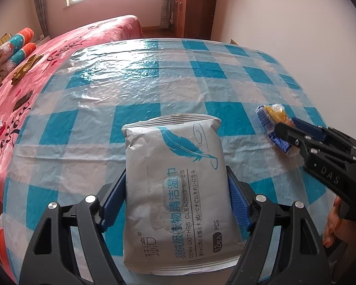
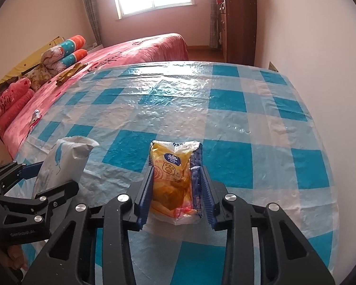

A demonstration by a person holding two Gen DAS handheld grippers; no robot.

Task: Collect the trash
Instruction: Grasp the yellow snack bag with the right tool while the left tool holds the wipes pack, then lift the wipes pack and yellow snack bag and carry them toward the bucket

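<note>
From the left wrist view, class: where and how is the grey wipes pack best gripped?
Grip the wipes pack across its two long side edges near the lower half, coming in along its length from the bottom seam. It is flat, soft and longer than wide, and the left gripper already brackets those sides there.

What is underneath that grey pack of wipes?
The wipes pack, held between the left gripper, sits over the blue-and-white checked table cover. Only cover shows around its edges; whatever lies directly beneath is hidden, and contact with the table is unclear.
</note>
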